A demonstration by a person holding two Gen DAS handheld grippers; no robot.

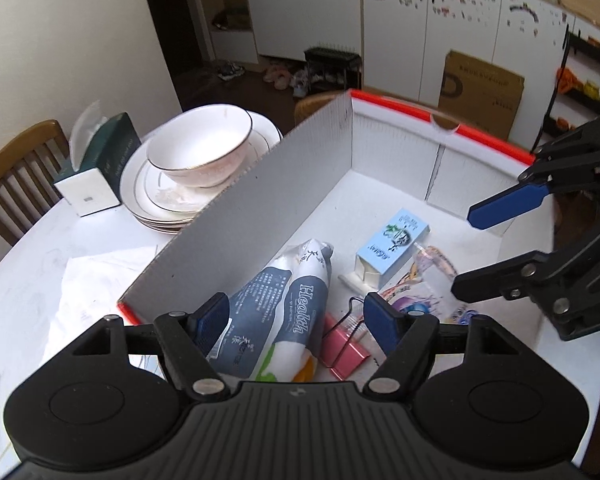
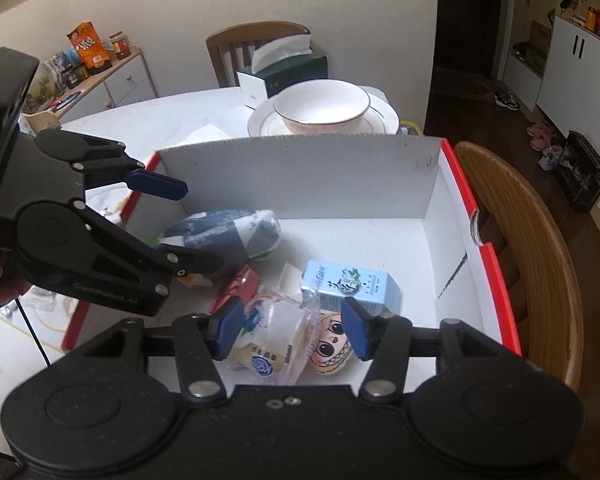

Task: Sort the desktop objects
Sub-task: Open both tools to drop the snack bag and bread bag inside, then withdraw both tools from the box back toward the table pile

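A white cardboard box with a red rim stands on the white table. Inside lie a blue-and-white tissue pack, a pale blue carton, a pink binder clip and clear snack packets. My left gripper is open and empty above the tissue pack. My right gripper is open and empty above the snack packets.
A white bowl sits on stacked plates beside a green tissue box left of the box. Crumpled paper lies on the table. Wooden chairs stand around it.
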